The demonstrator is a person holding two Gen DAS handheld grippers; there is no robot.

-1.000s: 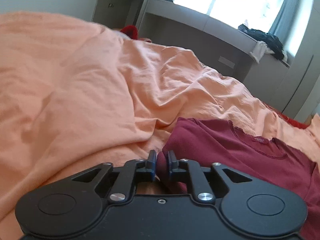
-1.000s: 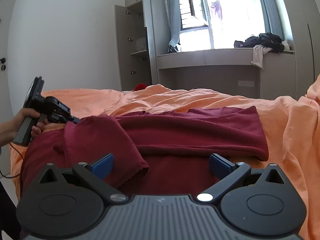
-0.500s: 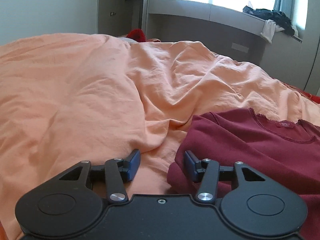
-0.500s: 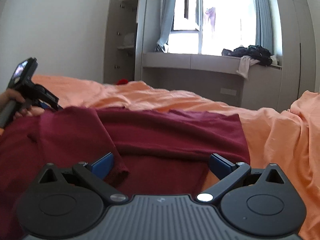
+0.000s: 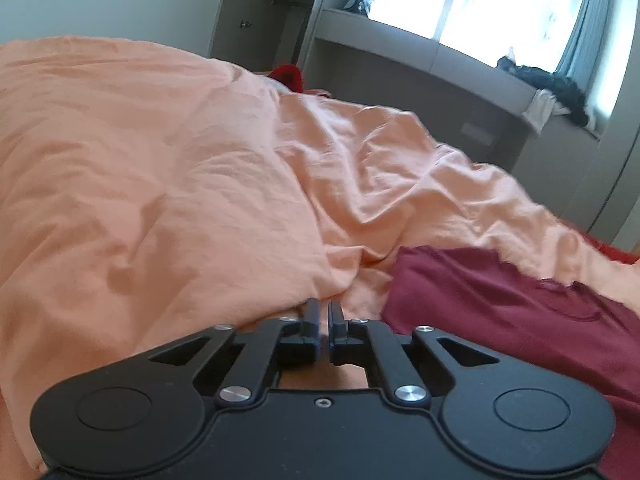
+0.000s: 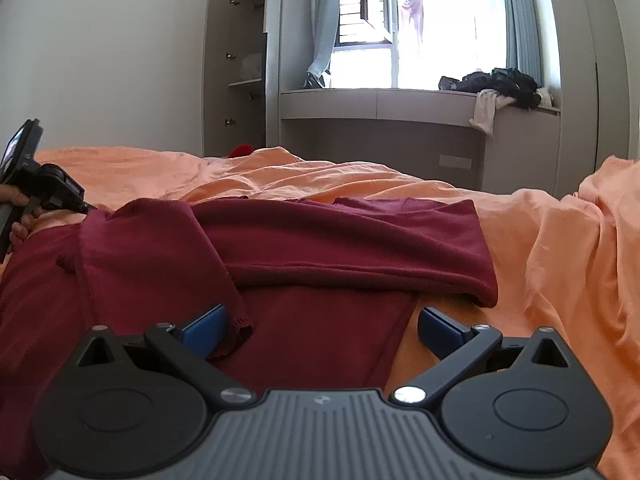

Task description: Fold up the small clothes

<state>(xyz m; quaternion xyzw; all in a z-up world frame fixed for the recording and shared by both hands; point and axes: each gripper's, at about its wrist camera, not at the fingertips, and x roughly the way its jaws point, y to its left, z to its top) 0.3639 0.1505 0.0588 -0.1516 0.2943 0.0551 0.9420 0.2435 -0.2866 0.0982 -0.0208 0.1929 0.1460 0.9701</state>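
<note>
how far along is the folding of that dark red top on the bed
Partly done. The dark red top lies on the orange bedding with one sleeve already laid across the body and a fold running across it. Nothing is in hand: the left gripper has just closed on nothing, beside the top, and the right gripper hangs open over the near edge. The remaining folds into a compact bundle are left.
</note>
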